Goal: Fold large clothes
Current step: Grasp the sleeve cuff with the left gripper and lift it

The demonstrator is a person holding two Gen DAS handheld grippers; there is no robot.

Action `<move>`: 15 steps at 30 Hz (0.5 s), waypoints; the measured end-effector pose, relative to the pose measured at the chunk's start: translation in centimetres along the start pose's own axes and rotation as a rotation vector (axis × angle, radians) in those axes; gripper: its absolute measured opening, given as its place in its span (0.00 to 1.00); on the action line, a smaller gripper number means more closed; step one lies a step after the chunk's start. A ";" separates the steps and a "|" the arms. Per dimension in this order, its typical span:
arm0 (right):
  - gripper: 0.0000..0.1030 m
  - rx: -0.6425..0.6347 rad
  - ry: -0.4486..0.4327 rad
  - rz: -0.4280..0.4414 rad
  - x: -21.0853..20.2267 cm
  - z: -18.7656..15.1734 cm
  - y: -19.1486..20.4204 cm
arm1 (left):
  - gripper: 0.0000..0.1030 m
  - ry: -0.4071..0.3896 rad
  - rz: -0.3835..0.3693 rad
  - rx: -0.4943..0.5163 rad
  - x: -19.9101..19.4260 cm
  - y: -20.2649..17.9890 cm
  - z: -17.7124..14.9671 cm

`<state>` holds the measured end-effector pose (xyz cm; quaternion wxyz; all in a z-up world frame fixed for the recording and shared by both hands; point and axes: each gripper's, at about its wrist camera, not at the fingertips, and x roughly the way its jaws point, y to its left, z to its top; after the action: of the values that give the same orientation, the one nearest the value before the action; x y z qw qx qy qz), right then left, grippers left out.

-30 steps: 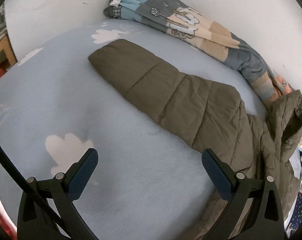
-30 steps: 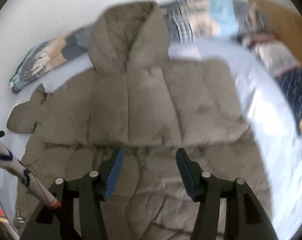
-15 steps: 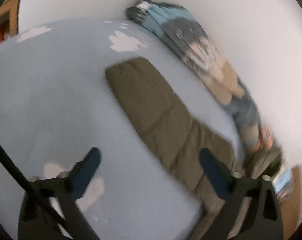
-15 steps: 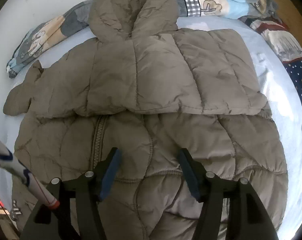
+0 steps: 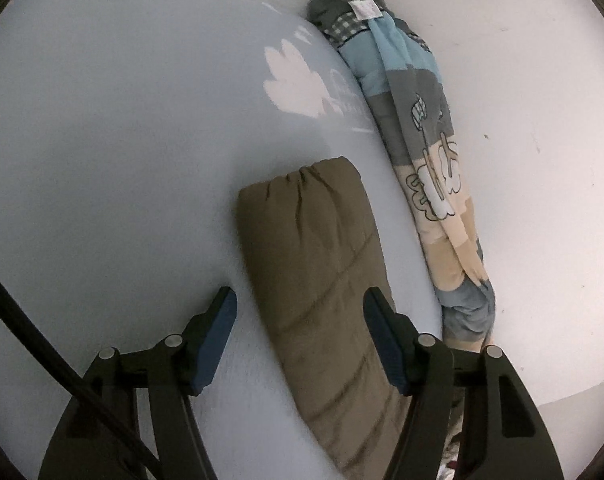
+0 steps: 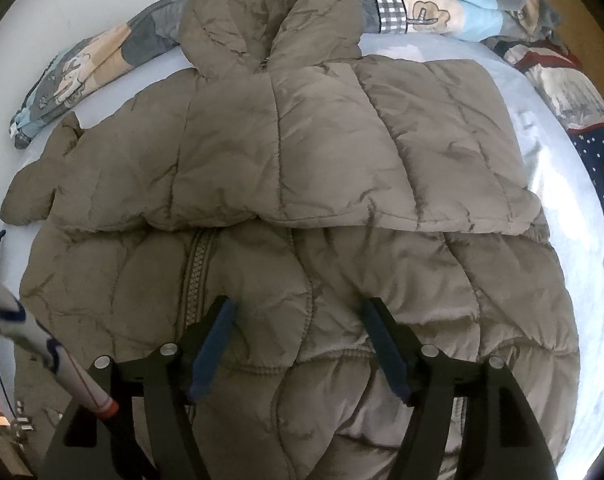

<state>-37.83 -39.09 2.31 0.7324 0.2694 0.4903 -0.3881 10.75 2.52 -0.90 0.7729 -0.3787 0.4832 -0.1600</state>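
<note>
An olive-brown puffer jacket (image 6: pixel 302 168) with a hood (image 6: pixel 270 20) lies spread on a light blue bed. One sleeve is folded across its chest. The other sleeve (image 5: pixel 322 264) stretches out flat in the left wrist view, cuff pointing away. My left gripper (image 5: pixel 300 304) is open and straddles this sleeve just above it, one finger on each side. My right gripper (image 6: pixel 298 312) is open and hovers low over the jacket's lower front, right of the zipper (image 6: pixel 196 264). Neither gripper holds anything.
A rolled patterned blanket (image 5: pixel 418 140) lies along the white wall (image 5: pixel 542 120) behind the sleeve, and shows behind the hood (image 6: pixel 442 4). A star-patterned navy cloth (image 6: pixel 594 160) lies at the bed's right side. The bed sheet (image 5: pixel 102 160) spreads left of the sleeve.
My left gripper swung over the outstretched sleeve and narrowed its opening, so its fingers now straddle it. My right gripper moved closer and lower over the jacket's front.
</note>
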 end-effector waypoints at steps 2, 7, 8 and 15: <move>0.72 -0.011 -0.004 -0.008 0.1 0.0 0.2 | 0.63 0.000 -0.015 0.016 1.4 -0.1 0.1; 0.74 -0.021 -0.011 -0.017 0.2 -0.1 0.6 | 0.27 -0.096 0.070 0.105 2.3 -2.0 -0.5; 0.74 -0.021 -0.012 -0.018 0.2 -0.1 0.7 | 0.20 -0.100 0.066 0.125 2.2 -2.4 -0.7; 0.74 0.020 -0.019 0.025 -0.5 0.2 -0.2 | 0.17 -0.148 0.042 0.191 -0.9 -4.8 -1.5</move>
<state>-38.03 -39.22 2.87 0.7391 0.2791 0.4758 -0.3866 9.57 -0.74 2.85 0.8422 -0.3041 0.4152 -0.1608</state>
